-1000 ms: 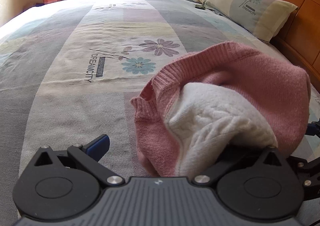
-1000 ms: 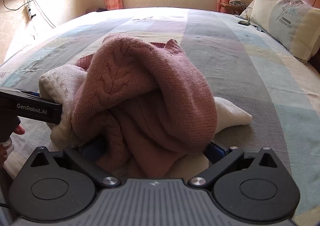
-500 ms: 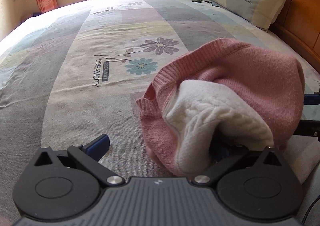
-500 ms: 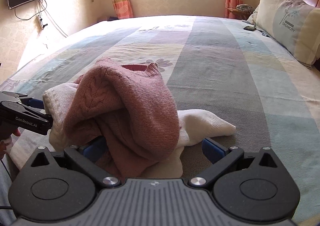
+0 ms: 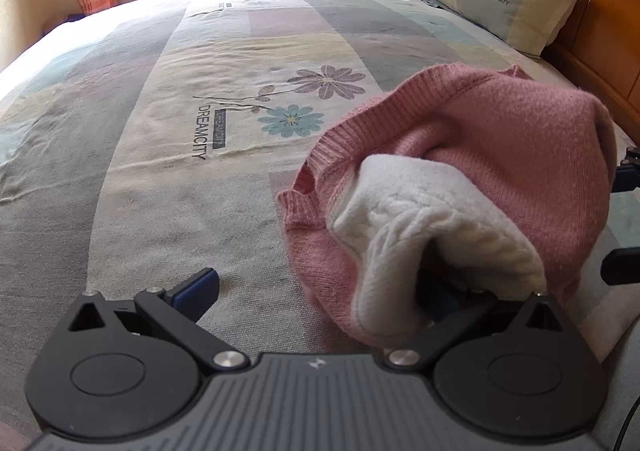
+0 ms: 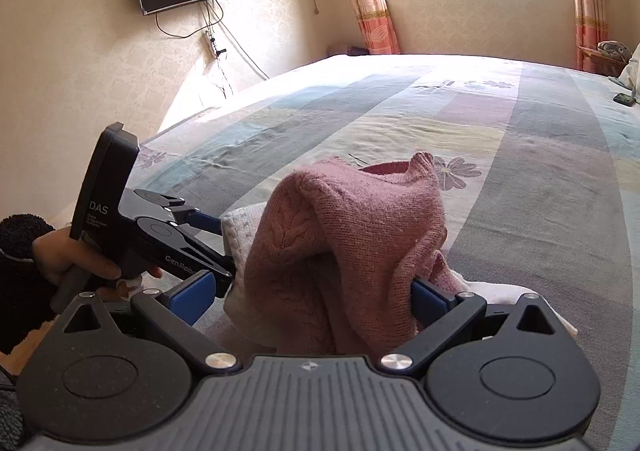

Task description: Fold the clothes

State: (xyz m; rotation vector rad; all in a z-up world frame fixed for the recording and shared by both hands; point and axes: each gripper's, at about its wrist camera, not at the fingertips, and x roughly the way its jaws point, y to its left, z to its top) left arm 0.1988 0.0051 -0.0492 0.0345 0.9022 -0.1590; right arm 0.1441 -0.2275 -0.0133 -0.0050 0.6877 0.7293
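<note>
Bunching on the bed (image 6: 540, 179), the pink-and-white sweater (image 6: 352, 235) sits between the right tongs (image 6: 312, 297), whose jaws have just been closing without clamping, and the left tongs (image 5: 320, 291), also unclenched.

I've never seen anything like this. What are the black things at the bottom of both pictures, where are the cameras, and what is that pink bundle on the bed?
No robot: a person holds a two-finger gripper in each hand, each with a wide-angle camera looking along its fingers. The black shape at each picture's bottom is that gripper's own body. One picture comes from the left gripper, the other from the right gripper, which also sees the left one sideways, with the hand holding it. On the bed lies a bunched pink sweater with white inside. Both grippers are open; the sweater sits between the right one's jaws, which have just been closing but do not pinch it yet.
</note>
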